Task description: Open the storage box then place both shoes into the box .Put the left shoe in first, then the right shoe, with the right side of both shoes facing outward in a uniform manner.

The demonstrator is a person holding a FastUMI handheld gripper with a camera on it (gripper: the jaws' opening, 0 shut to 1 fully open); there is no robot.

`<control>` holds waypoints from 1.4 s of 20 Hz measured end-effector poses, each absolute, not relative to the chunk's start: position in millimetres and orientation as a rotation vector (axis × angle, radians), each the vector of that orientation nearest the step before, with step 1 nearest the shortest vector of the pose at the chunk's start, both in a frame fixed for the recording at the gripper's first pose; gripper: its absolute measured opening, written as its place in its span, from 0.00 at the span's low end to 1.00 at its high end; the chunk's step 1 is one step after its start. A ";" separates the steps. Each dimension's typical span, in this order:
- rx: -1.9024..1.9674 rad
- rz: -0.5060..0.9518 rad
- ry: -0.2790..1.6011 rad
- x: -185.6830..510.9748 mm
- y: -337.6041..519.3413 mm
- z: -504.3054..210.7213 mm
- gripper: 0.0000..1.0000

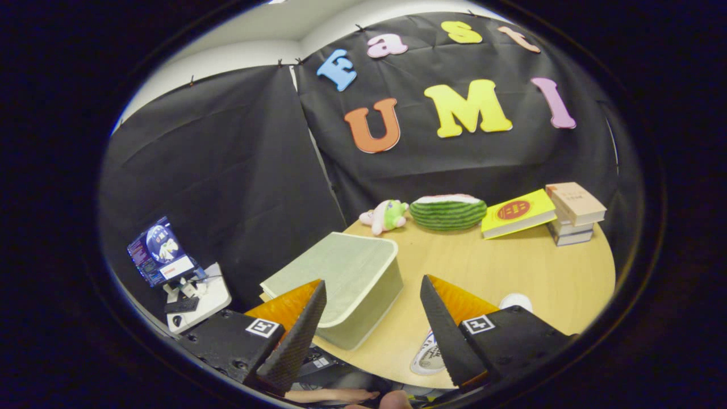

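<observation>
Gripper wide open, gripping nothing; closed pale-green storage box just ahead of left finger, white shoe near, partly behind right finger.

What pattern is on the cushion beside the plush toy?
Green watermelon stripes with a pale top on the watermelon cushion, in the gripper view; gripper open.

No wording can be read: the red round mark on the yellow book and the print on the shoe sole are too small.
</observation>
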State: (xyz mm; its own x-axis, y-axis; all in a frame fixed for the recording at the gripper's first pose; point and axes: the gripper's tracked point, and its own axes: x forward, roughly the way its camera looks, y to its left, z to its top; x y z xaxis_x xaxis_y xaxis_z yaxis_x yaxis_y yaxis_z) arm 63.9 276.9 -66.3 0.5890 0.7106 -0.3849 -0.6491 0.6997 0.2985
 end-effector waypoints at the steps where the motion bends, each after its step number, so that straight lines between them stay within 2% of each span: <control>1: 0.141 0.810 0.545 64.4 286.9 -75.1 1.00; 8: 0.318 0.888 0.830 74.5 339.2 -135.3 1.00; 15: 0.519 0.932 1.024 87.4 368.4 -171.3 0.95; 19: 0.619 0.970 1.099 89.4 384.2 -174.0 0.72; 20: 0.637 0.977 1.105 91.3 387.2 -174.1 0.63; 21: 0.647 0.985 1.110 91.3 389.6 -173.7 0.60; 22: 0.657 0.990 1.112 91.8 392.5 -170.4 0.53; 24: 0.630 0.975 1.104 92.5 393.5 -171.1 0.36; 28: 0.583 0.917 1.089 93.1 392.4 -166.3 0.15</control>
